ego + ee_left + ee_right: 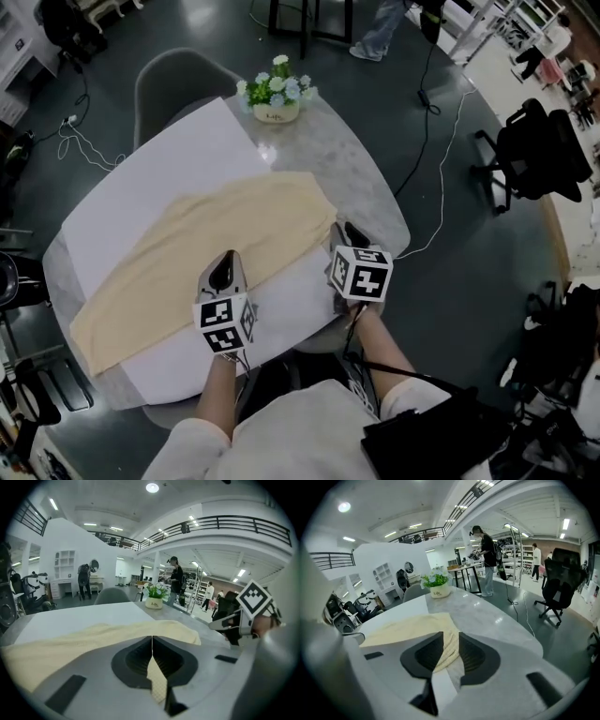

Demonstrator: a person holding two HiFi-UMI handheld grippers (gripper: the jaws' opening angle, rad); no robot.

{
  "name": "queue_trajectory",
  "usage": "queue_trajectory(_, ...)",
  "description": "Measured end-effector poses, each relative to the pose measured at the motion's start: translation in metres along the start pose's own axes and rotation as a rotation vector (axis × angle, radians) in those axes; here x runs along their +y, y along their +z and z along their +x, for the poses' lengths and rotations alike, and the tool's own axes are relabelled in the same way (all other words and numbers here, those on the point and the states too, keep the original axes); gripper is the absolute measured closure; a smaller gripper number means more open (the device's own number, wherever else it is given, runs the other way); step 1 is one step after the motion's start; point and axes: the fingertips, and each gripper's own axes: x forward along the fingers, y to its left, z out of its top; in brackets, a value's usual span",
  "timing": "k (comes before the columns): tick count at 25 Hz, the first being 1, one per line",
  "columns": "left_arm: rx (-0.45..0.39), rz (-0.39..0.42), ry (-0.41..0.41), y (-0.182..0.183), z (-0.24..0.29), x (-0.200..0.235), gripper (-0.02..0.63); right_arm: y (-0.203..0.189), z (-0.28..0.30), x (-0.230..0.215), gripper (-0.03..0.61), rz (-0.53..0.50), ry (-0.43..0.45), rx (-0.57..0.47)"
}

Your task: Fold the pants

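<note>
Head view: pants [216, 244] lie flat at frame centre on the table [370, 178]. Left gripper [225, 264] jaws are closed on the pants' edge. Right gripper [339, 232] jaws stand apart around a fold. The flower pot [277, 112] label reads "Life".

Big open hall, two storeys, more lab or showroom than home. Balcony railing [225, 524] runs round upper level. Round ceiling lights [152, 487] and light strips overhead. Dark glossy floor [187, 28], cables [441, 159] trailing across it. Black office chair [557, 581] off to side. Metal racks [518, 545] at back, white shelf unit [63, 562] on far wall. Person [487, 555] standing at high table. Round marble counter [375, 178], flower pot [276, 94] on it.
</note>
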Motion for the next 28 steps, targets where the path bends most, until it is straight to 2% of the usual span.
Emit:
queue_trajectory(7,0.018,-0.024,0.065,-0.011,0.016,0.021,0.604,-0.018,0.044,-0.010,0.479,0.032,-0.013,0.082)
queue_trajectory(10,0.023,-0.034,0.078,-0.016,0.022,0.026,0.604,-0.026,0.060,-0.014,0.460,0.033,-0.031,0.115)
queue_trajectory(19,0.036,-0.057,0.099,-0.032,0.029,0.036,0.604,-0.045,0.089,-0.020,0.465,0.075,-0.057,0.178)
queue_trajectory(24,0.031,-0.092,0.120,-0.034,0.023,0.046,0.604,-0.045,0.091,-0.020,0.497,0.084,-0.035,0.178)
queue_trajectory(25,0.029,-0.097,0.125,-0.034,0.021,0.048,0.604,-0.044,0.092,-0.018,0.528,0.082,-0.031,0.177)
queue_trajectory(28,0.024,-0.104,0.135,-0.037,0.014,0.050,0.604,-0.043,0.092,-0.016,0.551,0.057,-0.039,0.168)
